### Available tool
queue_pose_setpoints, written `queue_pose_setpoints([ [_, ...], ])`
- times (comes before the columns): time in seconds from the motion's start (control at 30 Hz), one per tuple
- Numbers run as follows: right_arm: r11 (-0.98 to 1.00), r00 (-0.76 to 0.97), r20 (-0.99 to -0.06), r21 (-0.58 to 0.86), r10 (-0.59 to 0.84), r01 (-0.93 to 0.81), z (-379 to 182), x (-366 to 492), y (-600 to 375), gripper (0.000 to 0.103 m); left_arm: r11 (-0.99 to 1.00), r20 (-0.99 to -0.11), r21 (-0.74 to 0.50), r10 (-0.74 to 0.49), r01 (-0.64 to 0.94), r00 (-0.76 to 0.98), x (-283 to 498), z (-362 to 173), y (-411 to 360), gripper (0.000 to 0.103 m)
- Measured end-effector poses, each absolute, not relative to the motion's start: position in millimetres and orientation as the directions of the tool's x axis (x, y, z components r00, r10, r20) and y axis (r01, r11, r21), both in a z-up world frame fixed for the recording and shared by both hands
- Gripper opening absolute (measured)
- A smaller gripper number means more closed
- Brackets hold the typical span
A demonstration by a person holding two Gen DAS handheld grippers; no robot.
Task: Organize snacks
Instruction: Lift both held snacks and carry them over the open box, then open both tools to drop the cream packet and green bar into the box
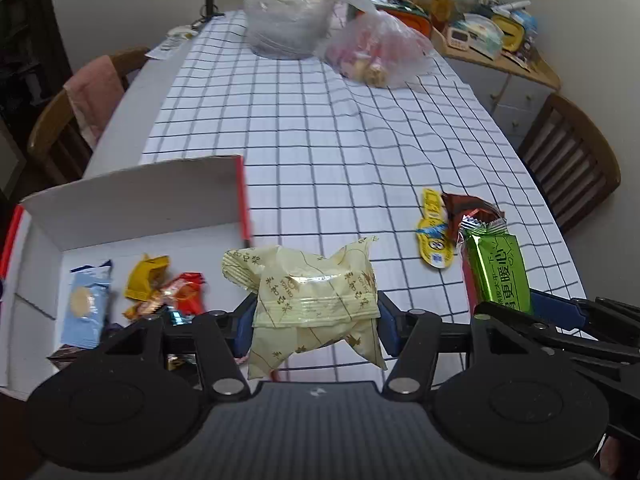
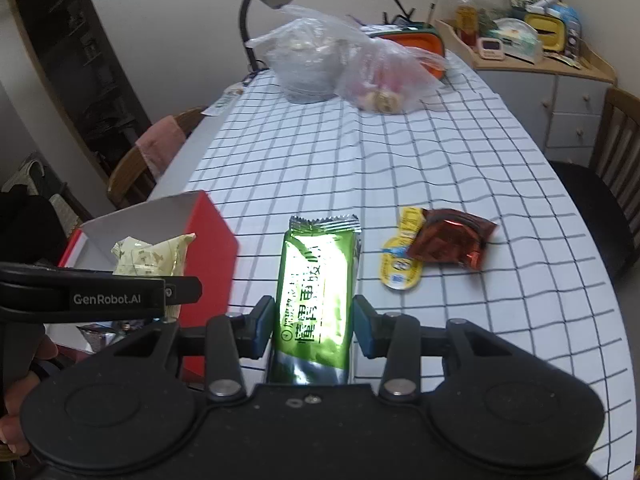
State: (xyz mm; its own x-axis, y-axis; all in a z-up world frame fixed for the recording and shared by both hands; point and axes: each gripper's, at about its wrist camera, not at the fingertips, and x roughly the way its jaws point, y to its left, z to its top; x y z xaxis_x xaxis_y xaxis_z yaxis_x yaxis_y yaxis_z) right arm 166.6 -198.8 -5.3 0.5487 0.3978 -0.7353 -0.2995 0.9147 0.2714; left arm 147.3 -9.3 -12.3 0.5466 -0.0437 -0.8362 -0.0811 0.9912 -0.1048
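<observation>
Snacks, by our count: one cream packet [image 1: 316, 300] clamped in our left gripper [image 1: 314, 322] beside the open red-and-white box [image 1: 132, 196], one green bar [image 2: 316, 300] clamped in our right gripper [image 2: 314, 326], two loose on the checked tablecloth [image 1: 320, 140], namely a yellow sachet [image 1: 434, 232] and a brown wrapper [image 2: 450, 238].

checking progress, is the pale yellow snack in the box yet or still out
Out: the left gripper holds the pale yellow snack beside the box, not in it.
</observation>
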Motion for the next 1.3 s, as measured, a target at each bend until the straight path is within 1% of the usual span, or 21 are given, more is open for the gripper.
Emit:
queue_pose_setpoints([
  [0.33,0.879,0.526,-0.719,0.265,0.454,-0.397,6.0,168.5,-128.3,0.04,0.984,-0.831,-0.09,0.012,-0.155,0.556,130.3,-6.1,58.9,0.058],
  [0.77,0.846,0.477,-0.737,0.241,0.479,-0.476,-2.7,168.6,-45.5,0.04,0.973,-0.843,-0.043,0.087,-0.227,0.531,116.4,-16.8,143.4,0.058],
  [0.9,0.835,0.452,-0.75,0.238,0.482,-0.495,-10.3,173.2,-24.7,0.04,0.97,-0.855,-0.012,0.116,-0.243,0.506,119.9,-27.2,167.3,0.058],
  [1.13,0.829,0.423,-0.779,0.212,0.463,-0.517,-32.3,184.5,5.3,0.04,0.972,-0.879,0.038,0.143,-0.231,0.456,131.3,-51.9,193.5,0.058],
  [1.3,0.815,0.389,-0.805,0.188,0.447,-0.548,-46.2,194.4,22.6,0.04,0.98,-0.88,0.07,0.15,-0.188,0.45,141.2,-66.4,196.3,0.058],
])
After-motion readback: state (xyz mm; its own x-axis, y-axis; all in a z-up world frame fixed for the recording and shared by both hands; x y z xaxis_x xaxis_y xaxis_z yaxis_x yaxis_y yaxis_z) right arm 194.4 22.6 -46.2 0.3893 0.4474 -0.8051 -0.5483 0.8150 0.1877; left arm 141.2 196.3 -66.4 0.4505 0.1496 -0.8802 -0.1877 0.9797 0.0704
